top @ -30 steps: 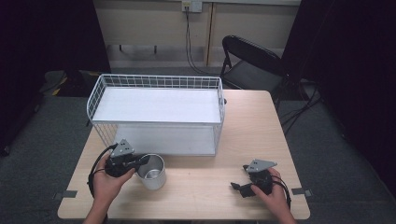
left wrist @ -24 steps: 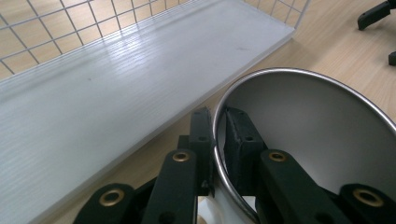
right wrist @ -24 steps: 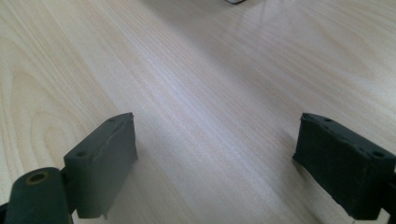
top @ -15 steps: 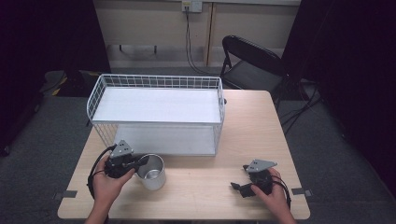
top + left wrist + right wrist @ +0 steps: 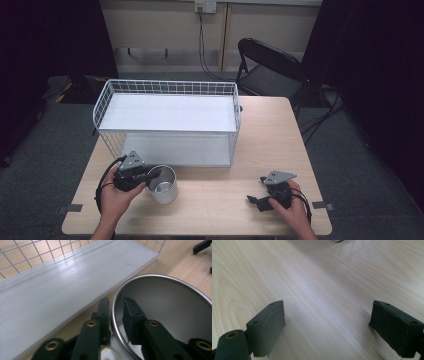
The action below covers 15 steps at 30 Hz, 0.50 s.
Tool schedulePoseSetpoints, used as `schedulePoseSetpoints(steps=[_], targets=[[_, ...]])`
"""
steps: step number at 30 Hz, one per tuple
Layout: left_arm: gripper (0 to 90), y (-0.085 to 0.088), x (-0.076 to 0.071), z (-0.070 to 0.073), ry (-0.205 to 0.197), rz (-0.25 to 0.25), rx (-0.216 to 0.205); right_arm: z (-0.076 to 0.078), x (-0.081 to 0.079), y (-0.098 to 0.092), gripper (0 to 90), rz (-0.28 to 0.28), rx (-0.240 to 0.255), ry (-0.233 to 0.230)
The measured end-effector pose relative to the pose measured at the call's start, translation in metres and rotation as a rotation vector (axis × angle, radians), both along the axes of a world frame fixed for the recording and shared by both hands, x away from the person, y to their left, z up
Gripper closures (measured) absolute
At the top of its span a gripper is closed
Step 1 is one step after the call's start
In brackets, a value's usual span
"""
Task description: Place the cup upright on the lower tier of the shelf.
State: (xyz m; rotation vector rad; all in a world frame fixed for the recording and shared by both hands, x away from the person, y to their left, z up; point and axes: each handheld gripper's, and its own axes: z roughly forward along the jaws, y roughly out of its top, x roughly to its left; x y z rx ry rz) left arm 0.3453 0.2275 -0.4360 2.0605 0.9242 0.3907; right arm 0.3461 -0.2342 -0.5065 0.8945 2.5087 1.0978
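My left gripper (image 5: 150,176) straddles the near rim of the steel cup (image 5: 164,184) standing before the wire basket (image 5: 170,87), just loosening, while my right gripper (image 5: 257,200) gapes empty well apart

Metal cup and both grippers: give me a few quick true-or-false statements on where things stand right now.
1. The left gripper has one jaw inside the metal cup and one outside its rim. True.
2. The metal cup lies on its side. False: it stands upright on the table, mouth up.
3. The right gripper holds the cup. False: its jaws are wide apart over bare tabletop, with nothing between them.
4. The cup sits inside the wire basket. False: it stands on the table in front of the basket.
5. A white board lies across the basket. True.
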Motion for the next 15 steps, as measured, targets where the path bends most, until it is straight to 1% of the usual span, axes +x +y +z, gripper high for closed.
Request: schedulePoseSetpoints(steps=[1,3,5,7,9,10,12,14,15], targets=[[77.4,0.0003,0.0006,-0.0003,0.002,-0.004,-0.004,0.0,0.0,0.0,11.7,0.0,0.0,0.0],[79.4,-0.0001,0.001,-0.0001,0.0,-0.01,0.01,0.0,0.0,0.0,11.7,0.0,0.0,0.0],[80.0,-0.002,0.0006,0.0009,0.006,-0.01,0.022,0.0,0.0,0.0,11.7,0.0,0.0,0.0],[80.6,-0.0026,0.0001,0.0024,0.024,-0.002,0.023,0.0,0.0,0.0,11.7,0.0,0.0,0.0],[81.2,-0.0019,-0.0003,0.0034,0.032,0.009,0.025,0.0,0.0,0.0,11.7,0.0,0.0,0.0],[81.4,-0.0014,-0.0008,0.0038,0.03,0.015,0.024,0.0,0.0,0.0,11.7,0.0,0.0,0.0],[82.0,-0.0001,-0.0026,0.0043,0.004,0.028,0.024,0.0,0.0,0.0,11.7,0.0,0.0,0.0],[82.0,0.0013,-0.0032,0.0034,0.006,0.043,0.018,0.0,0.0,0.0,11.7,0.0,0.0,0.0],[82.0,0.0023,-0.0032,0.0033,0.008,0.042,0.016,0.0,0.0,0.0,11.7,0.0,0.0,0.0]])
